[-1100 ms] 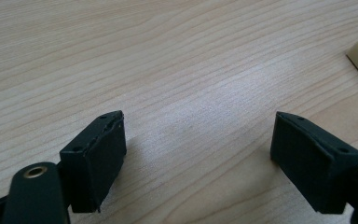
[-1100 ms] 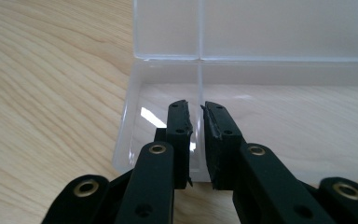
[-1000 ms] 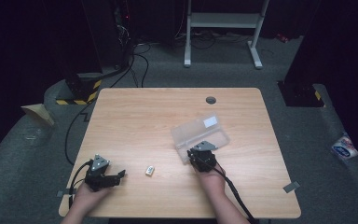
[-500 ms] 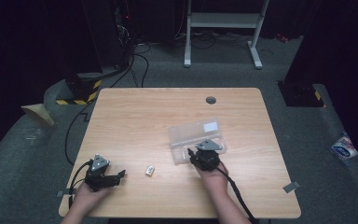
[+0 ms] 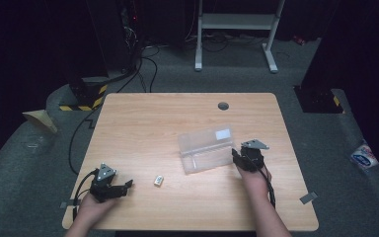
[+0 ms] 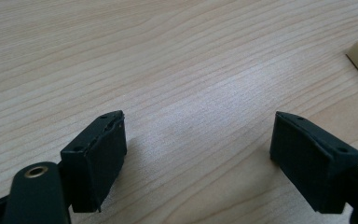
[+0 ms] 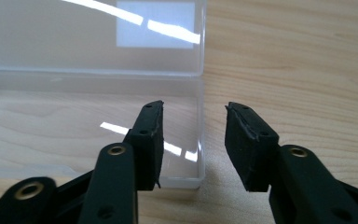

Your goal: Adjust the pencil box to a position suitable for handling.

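A: Where is the clear plastic box point(image 5: 207, 149)?

B: Right of the middle of the wooden table point(image 5: 143, 123). Its lid stands open, tilted up on the far side, with a white label point(image 5: 222, 134) near its right end. The tray lies flat in front of the lid.

A: And the right gripper point(image 5: 238, 156)?

B: It sits just beside the box's right end. In the right gripper view the jaws are partly open; they have just been opening. The tray's right wall runs up between them, nearer the left jaw, and I see no pad pressing on it. It has hold of nothing.

A: The left gripper point(image 5: 126, 185)?

B: At the near left part of the table, held low over the wood. In the left gripper view its jaws stand wide apart with only bare wood between them.

A: Anything else on the table?

B: A small pale block point(image 5: 159, 180) lies between the two grippers, a little right of the left one and apart from its jaws. A dark round hole point(image 5: 223, 105) sits near the far edge.
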Action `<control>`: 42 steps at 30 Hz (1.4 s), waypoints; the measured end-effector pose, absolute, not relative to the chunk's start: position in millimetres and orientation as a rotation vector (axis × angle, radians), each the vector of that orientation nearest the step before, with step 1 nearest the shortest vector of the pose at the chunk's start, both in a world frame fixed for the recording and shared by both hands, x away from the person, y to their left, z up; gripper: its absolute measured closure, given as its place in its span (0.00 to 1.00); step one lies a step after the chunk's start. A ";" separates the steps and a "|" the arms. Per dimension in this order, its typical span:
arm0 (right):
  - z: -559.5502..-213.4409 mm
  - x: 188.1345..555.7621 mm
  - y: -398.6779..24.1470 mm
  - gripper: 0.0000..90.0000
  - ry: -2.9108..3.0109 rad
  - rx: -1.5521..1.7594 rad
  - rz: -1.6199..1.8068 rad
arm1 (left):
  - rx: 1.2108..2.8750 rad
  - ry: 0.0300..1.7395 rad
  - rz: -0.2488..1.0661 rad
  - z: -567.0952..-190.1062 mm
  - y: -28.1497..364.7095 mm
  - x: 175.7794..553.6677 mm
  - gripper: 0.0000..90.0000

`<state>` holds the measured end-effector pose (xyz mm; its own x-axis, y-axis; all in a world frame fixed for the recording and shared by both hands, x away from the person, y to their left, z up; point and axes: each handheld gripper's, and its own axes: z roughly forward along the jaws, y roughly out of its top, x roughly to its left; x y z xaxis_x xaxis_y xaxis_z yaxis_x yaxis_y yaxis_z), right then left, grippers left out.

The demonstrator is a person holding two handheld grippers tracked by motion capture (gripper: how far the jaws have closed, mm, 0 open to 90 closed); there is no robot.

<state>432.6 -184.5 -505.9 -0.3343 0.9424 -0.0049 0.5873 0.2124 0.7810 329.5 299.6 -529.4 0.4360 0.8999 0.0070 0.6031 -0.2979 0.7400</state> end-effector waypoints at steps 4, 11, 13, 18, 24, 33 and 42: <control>-511.1 437.2 -187.3 0.69 2.028 1.432 0.955 | 2.012 1.266 0.559 -529.5 299.3 328.8 0.21; -515.5 436.0 -186.5 0.84 2.056 1.440 0.924 | 2.017 1.262 0.565 -529.3 299.9 329.1 0.21; -516.6 434.0 -185.3 0.87 2.052 1.452 0.913 | 2.018 1.262 0.564 -529.2 299.9 329.1 0.21; -519.5 424.3 -181.0 0.89 2.073 1.437 0.905 | 2.017 1.262 0.563 -529.3 299.9 329.2 0.21; -521.1 411.0 -172.1 0.89 2.076 1.425 0.934 | 2.012 1.266 0.560 -529.5 299.3 328.9 0.21; -522.1 399.4 -160.4 0.84 2.069 1.429 0.935 | 2.013 1.267 0.560 -529.4 299.2 328.6 0.21; -521.5 397.6 -155.5 0.84 2.082 1.413 0.922 | 2.012 1.266 0.561 -529.5 299.2 328.7 0.21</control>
